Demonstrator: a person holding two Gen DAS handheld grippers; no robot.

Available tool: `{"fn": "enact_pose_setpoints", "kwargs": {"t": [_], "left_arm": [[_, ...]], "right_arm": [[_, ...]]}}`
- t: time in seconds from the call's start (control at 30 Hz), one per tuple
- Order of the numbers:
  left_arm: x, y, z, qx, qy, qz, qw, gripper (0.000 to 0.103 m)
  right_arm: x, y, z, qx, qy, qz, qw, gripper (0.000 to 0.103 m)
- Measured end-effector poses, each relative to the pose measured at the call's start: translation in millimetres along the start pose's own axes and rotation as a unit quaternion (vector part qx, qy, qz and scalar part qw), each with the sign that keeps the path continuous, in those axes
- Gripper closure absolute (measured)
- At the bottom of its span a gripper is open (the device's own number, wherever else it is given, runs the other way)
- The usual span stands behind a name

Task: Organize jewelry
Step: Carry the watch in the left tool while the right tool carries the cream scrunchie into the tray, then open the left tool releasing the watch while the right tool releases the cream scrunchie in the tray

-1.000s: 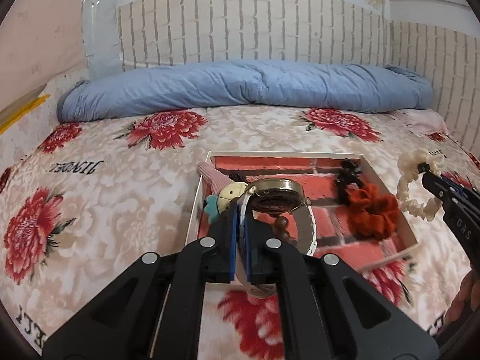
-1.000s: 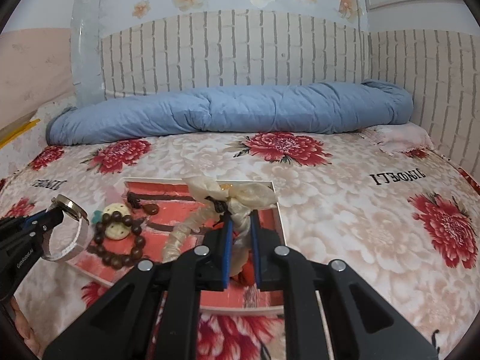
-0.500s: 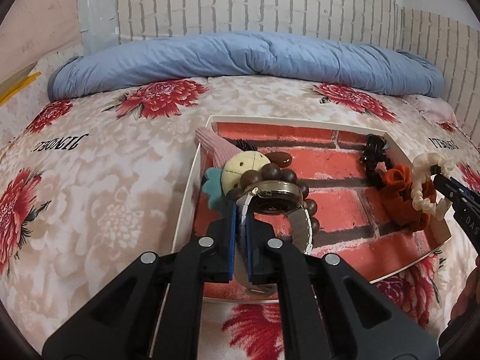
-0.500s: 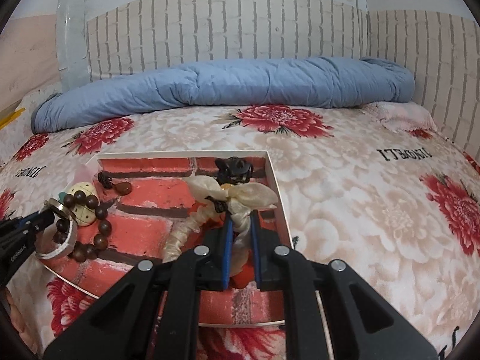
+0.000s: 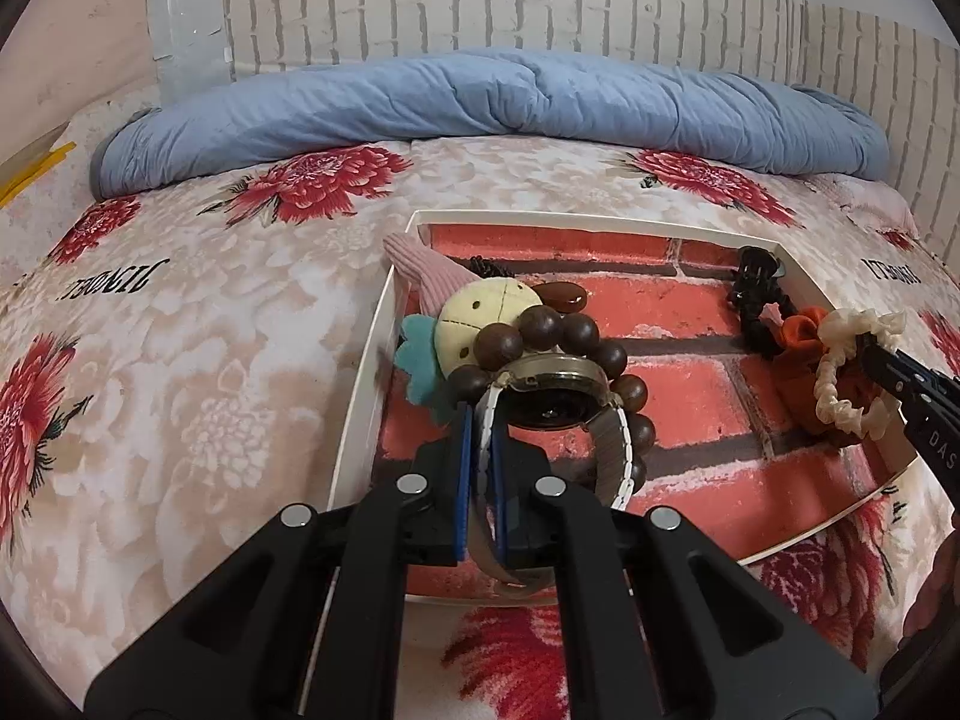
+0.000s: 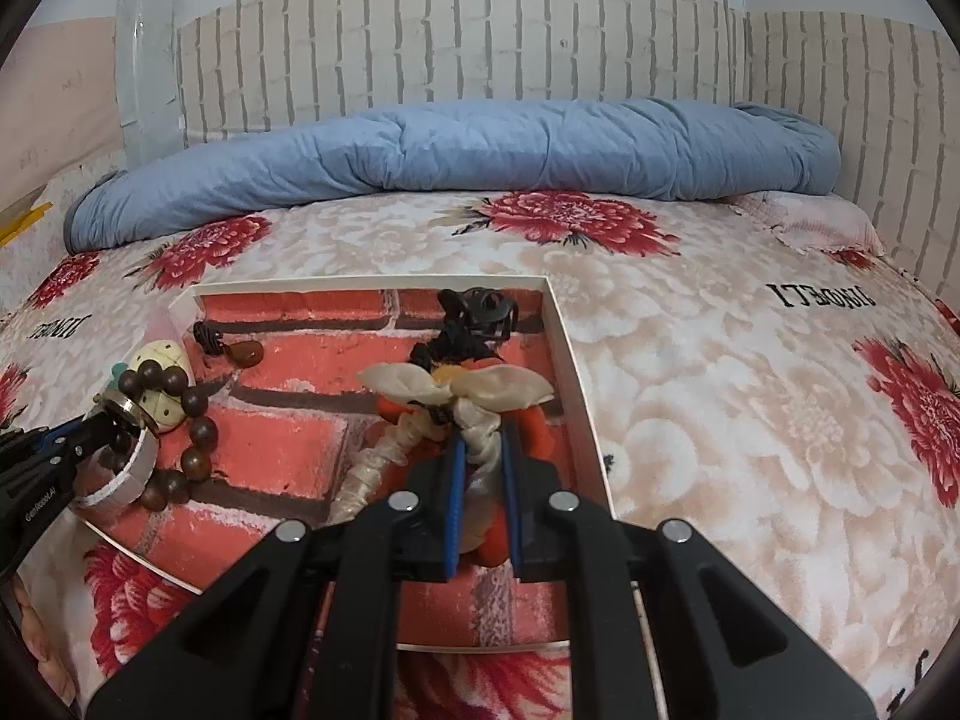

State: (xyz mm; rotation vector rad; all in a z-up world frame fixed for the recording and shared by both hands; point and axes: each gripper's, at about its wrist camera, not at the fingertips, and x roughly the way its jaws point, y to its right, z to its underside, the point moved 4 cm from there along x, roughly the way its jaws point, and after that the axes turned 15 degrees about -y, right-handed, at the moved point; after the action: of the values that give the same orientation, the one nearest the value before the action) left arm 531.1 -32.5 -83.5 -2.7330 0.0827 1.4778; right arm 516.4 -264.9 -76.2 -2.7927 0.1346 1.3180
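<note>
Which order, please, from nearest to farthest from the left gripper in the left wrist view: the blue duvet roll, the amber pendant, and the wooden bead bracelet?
From the left gripper:
1. Wooden bead bracelet, just beyond the fingertips, in the tray.
2. Amber pendant, farther back in the tray.
3. Blue duvet roll, against the headboard.

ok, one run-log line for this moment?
left gripper: shut on watch | right gripper: shut on cream scrunchie | both over tray

Floral bedspread (image 5: 180, 372), rolled blue quilt (image 5: 480, 102), brick-pattern wall (image 6: 480, 42)
</note>
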Motion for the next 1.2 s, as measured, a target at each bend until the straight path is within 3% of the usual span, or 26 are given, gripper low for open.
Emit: {"fn": "enact_pose_setpoints", "kwargs": {"t": [1.03, 1.13, 1.2], "left_arm": [[6.8, 10.7, 3.7, 0.032, -0.004, 0.001, 0.9995, 0.098], [7.0, 10.6, 3.8, 0.031, -0.005, 0.001, 0.9995, 0.096], [7.2, 9.4, 3.8, 0.028, -0.006, 0.001, 0.9996, 0.087]], "right_arm": [[25.5, -2.6, 8.2, -0.01, -0.045, -0.003, 0.999, 0.091], [27.2, -2.0, 8.1, -0.007, -0.047, -0.003, 0.999, 0.089], [27.8, -2.2, 8.3, -0.007, -0.048, -0.001, 0.999, 0.088]]}}
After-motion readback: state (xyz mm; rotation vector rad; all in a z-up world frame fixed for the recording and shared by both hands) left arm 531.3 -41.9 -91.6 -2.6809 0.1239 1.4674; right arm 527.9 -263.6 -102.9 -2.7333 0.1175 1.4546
